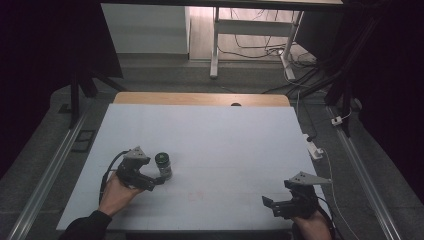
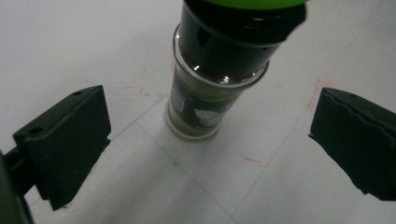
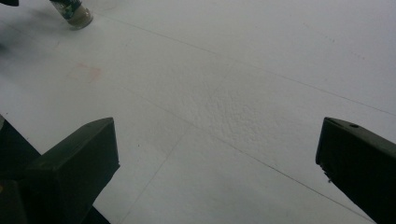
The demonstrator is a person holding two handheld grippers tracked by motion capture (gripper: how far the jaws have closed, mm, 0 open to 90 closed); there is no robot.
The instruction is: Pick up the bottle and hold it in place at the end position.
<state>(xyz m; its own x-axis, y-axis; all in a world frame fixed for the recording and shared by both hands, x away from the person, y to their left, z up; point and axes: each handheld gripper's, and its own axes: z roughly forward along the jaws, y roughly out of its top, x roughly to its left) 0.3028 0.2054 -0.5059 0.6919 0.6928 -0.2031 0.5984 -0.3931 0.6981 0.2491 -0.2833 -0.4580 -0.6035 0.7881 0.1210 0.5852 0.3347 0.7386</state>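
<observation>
A small glass spice jar (image 1: 163, 165) with a dark, green-rimmed cap stands upright on the white table (image 1: 225, 145), left of centre. My left gripper (image 1: 156, 181) sits just in front of it, open. In the left gripper view the jar (image 2: 205, 93) rises between and slightly beyond the two spread jaws of that gripper (image 2: 208, 149), touching neither. My right gripper (image 1: 272, 206) is near the front right edge, open and empty. The right gripper view looks past its own gripper (image 3: 217, 154) over bare table, with the jar's base (image 3: 74, 14) far off at the top left.
The white table has a wooden strip (image 1: 200, 98) along its far edge. Beyond it are a white desk frame (image 1: 216, 45) and loose cables (image 1: 280, 50) on the floor. A power strip (image 1: 315, 149) lies off the table's right side.
</observation>
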